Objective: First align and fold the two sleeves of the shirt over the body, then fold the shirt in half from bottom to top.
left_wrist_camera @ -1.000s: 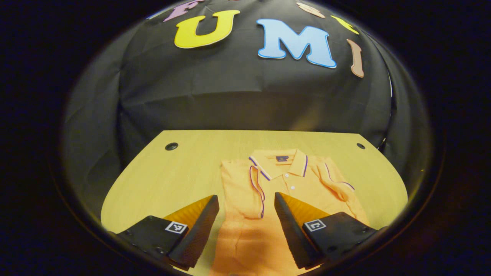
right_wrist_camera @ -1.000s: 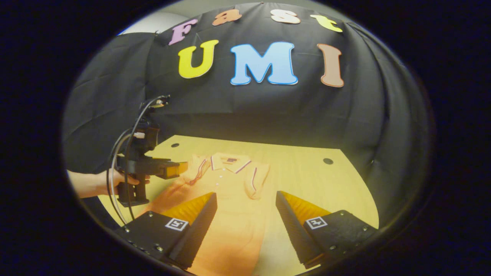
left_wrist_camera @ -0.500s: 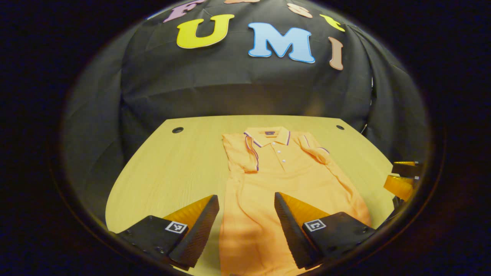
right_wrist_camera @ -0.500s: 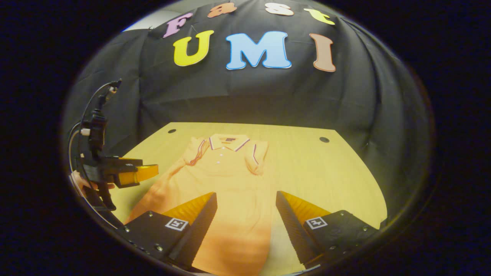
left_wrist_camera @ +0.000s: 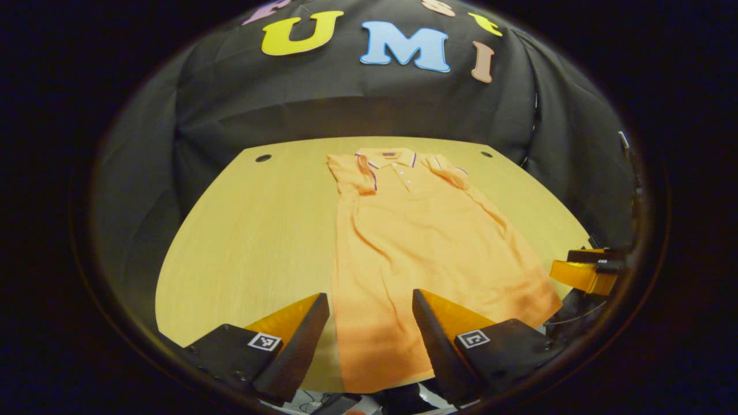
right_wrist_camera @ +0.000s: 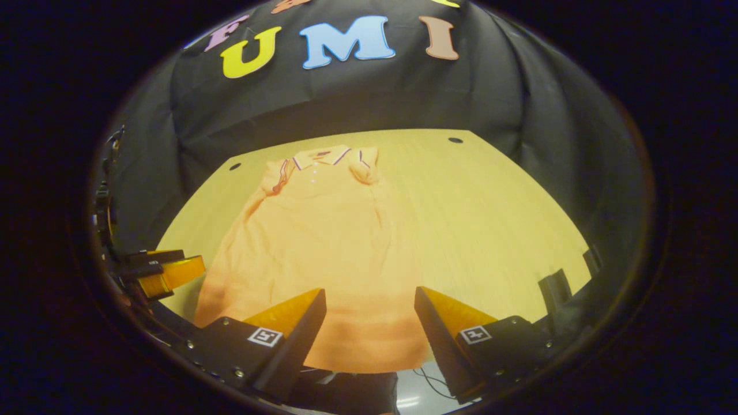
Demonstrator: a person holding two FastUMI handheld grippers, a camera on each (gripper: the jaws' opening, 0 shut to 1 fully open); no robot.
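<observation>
Black cloth backs a wooden table (left_wrist_camera: 242, 230). On it an orange shirt (left_wrist_camera: 415, 242) lies flat, collar at the far edge, hem at the near edge, both sleeves folded inward. I hold my left gripper (left_wrist_camera: 369, 337) and right gripper (right_wrist_camera: 369, 334) above the hem, fingers spread apart, gripping nothing.

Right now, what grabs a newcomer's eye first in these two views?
The orange shirt lying flat on the wooden table, collar at the far edge, hem at the near edge, both sleeves folded in over the body. Next, the open left gripper and open right gripper, both poised over the hem, touching nothing.
</observation>
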